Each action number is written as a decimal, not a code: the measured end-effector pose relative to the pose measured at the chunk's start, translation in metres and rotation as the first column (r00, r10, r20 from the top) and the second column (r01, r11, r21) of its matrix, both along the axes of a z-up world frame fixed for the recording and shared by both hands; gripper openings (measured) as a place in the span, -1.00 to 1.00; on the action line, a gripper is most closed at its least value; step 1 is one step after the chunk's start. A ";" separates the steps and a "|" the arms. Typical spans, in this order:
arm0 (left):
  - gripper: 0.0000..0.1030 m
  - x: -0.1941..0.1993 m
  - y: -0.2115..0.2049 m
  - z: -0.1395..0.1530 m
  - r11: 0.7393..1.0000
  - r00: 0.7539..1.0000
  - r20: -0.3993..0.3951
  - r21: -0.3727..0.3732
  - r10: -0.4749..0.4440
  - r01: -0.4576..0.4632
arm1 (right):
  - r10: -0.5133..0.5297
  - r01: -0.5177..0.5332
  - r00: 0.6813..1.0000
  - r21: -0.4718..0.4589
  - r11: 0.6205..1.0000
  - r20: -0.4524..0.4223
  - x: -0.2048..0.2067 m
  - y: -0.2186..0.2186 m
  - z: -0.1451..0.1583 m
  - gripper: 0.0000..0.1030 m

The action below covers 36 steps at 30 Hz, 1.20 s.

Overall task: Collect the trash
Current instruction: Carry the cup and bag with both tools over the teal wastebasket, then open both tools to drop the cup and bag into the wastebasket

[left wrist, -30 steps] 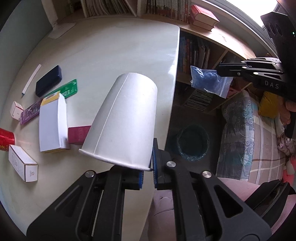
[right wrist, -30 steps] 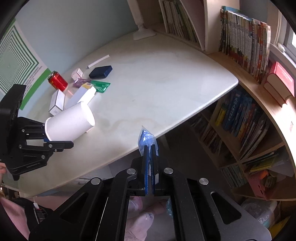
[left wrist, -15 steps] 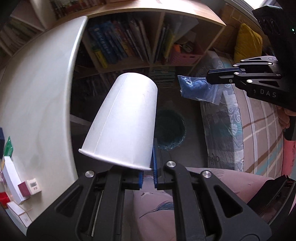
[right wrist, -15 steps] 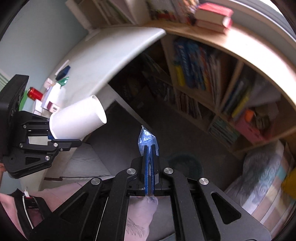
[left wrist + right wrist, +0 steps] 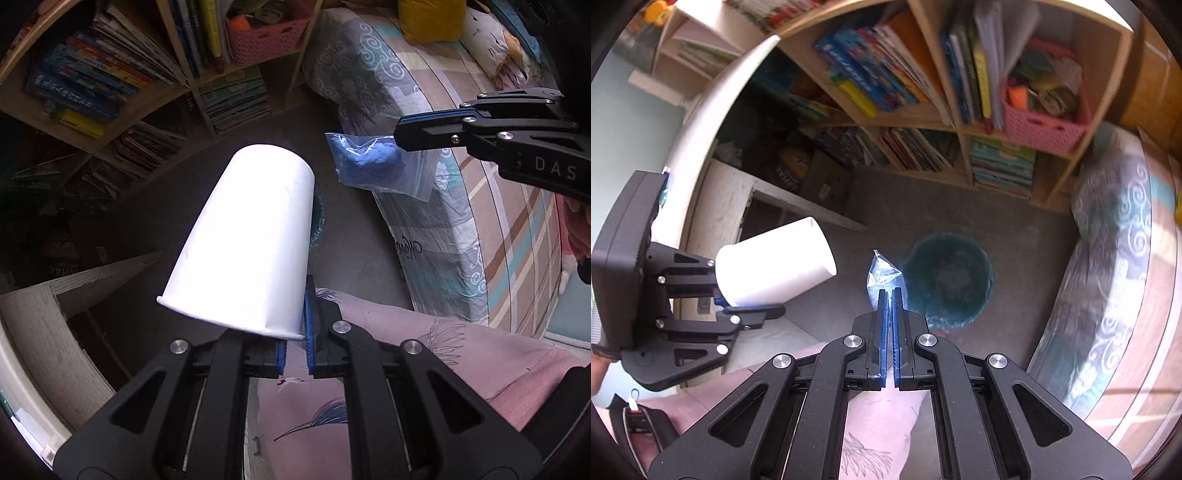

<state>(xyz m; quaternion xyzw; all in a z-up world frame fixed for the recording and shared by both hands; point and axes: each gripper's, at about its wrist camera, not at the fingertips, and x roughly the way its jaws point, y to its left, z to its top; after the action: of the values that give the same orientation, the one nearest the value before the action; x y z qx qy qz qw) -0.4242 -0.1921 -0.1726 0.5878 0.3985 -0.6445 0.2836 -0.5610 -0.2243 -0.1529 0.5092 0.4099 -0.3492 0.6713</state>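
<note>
floor [image 5: 1015, 221]: grey, spread below my claws
bin [image 5: 947, 278]: dark teal, round, standing on the floor just ahead of my right claw
bookshelf [image 5: 960, 125]: standing beyond the bin
bed [image 5: 1115, 258]: right of the bin

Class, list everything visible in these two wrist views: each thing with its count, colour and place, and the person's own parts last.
paper cup: one, white, pinched at its rim
plastic bag: one, clear with blue contents, hanging clamped
bin: one, dark teal, on the floor below
bookshelf: one, wooden, full of books
basket: one, pink, on a shelf
bed cover: one, patterned, right
left hand-held gripper: black, shut on cup
right hand-held gripper: black, shut on bag
</note>
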 end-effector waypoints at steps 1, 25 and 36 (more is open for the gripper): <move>-0.88 -0.005 -0.002 -0.004 1.000 1.000 0.003 0.007 -0.009 0.009 | -0.005 0.005 1.000 0.003 1.000 0.007 -0.001 0.000 -0.003 -0.94; 0.35 0.015 -0.024 0.008 0.996 0.994 0.095 -0.076 0.052 -0.045 | -0.011 0.011 1.000 -0.045 0.999 0.018 -0.017 -0.024 0.011 0.20; 0.45 0.048 -0.021 0.042 0.975 0.984 0.088 -0.172 0.156 -0.140 | 0.110 -0.106 0.993 -0.099 0.989 0.035 0.016 -0.037 0.033 0.29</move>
<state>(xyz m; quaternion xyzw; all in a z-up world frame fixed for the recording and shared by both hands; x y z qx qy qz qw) -0.3765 -0.2128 -0.1309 0.5626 0.3716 -0.6219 0.3983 -0.5448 -0.2617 -0.1201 0.4600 0.4059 -0.3216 0.7212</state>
